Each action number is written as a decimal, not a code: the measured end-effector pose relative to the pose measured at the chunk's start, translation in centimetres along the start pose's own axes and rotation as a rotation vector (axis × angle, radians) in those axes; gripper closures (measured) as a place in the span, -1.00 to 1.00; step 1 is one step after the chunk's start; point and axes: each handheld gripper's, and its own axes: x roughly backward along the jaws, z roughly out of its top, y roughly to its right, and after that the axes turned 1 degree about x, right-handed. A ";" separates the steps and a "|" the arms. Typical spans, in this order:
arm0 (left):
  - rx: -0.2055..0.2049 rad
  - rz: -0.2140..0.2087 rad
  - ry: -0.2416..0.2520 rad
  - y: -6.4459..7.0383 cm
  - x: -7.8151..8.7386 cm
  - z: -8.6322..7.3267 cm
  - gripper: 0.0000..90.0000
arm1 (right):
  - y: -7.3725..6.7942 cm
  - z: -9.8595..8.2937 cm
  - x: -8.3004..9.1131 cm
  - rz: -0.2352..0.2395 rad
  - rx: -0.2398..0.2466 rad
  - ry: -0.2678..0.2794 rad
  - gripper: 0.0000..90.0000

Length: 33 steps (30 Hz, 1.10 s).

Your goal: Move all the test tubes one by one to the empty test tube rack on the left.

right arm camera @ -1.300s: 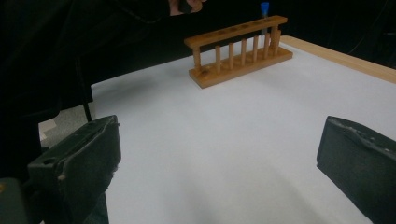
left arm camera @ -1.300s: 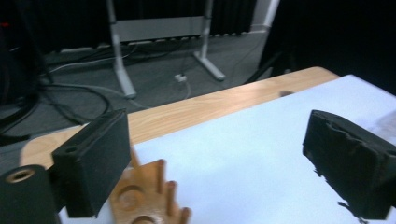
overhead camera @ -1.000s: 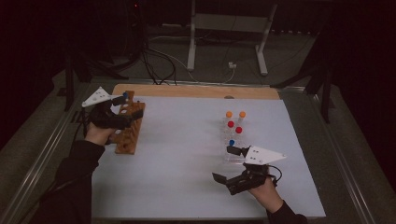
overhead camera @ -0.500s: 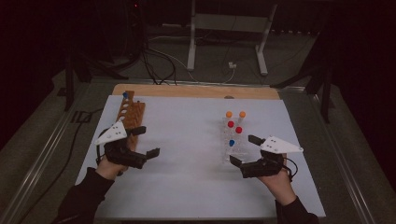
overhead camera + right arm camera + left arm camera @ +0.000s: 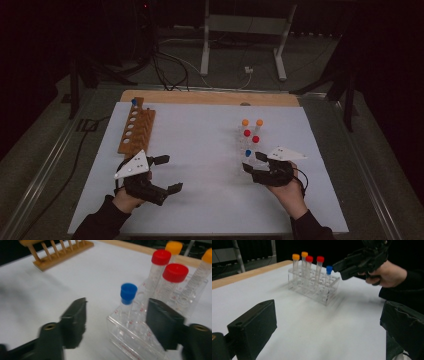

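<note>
- One blue-capped tube [image 5: 134,101] already stands at the far end of the wooden rack [image 5: 136,131]; its other holes look empty, so I judge the moving of tubes from one rack to the other has barely begun
- Five tubes are left in the clear plastic rack [image 5: 314,288]: two orange-capped at the far end, two red-capped in the middle, and a blue-capped tube [image 5: 127,300] at the near corner
- The right tool [image 5: 116,315] has its jaws spread wide and holds nothing; the blue-capped tube stands between them, nearer the right-hand jaw, not yet pinched, so it looks like the next one to be lifted
- The left tool [image 5: 164,172] is also spread and empty, low over bare counter [image 5: 200,150] in front of the wooden rack, well apart from both racks
- Room: the white middle of the counter between the two racks is bare, so a carried tube has an open path across to the wooden rack
- Tight spot: the red-capped tubes [image 5: 168,280] stand just behind the blue one, so the right-hand jaw has little space there; a straight lift upward seems safest
- Edges: the clear rack sits well inside the right edge, the wooden rack near the far-left edge, and both hands work close to the near edge
</note>
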 end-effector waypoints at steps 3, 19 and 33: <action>0.000 -0.007 -0.006 0.2 -0.1 -0.2 -0.96 | 0.1 0.0 -0.5 -0.013 0.011 -0.044 0.09; -0.010 -0.019 -0.011 0.3 -0.2 -0.2 -0.96 | 0.6 0.4 -2.2 -0.029 -0.076 -0.101 0.62; 0.003 -0.033 -0.029 0.0 -0.5 -0.5 -0.96 | 0.4 1.2 -0.9 -0.045 -0.044 -0.025 0.71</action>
